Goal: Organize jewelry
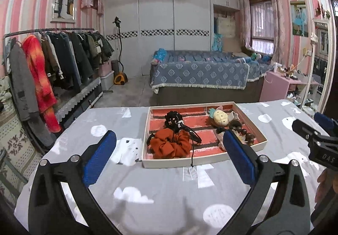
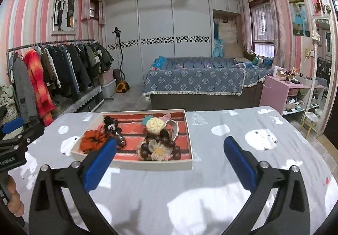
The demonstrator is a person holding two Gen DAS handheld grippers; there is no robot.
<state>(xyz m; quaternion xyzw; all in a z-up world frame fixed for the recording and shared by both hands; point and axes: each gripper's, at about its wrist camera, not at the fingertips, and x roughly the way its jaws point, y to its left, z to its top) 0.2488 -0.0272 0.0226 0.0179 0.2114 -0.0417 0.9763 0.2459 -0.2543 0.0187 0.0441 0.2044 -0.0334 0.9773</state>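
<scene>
Each camera sits on its own tongs and looks forward and slightly downward along the two blue-padded fingers. The left wrist view faces the shallow white-rimmed tray with red brick-pattern lining from near, tray slightly right of centre. The right wrist view shows the same tray left of centre. Both share the grey cloud-print desk and the bedroom beyond.

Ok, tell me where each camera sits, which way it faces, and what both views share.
Left wrist: on the left gripper, jaws open, facing the tray on the grey tablecloth; the right gripper shows at the right edge.
Right wrist: on the right gripper, jaws open, facing the same tray from further right; a hand shows lower left.
Shared: tray, orange scrunchie, bed.
</scene>
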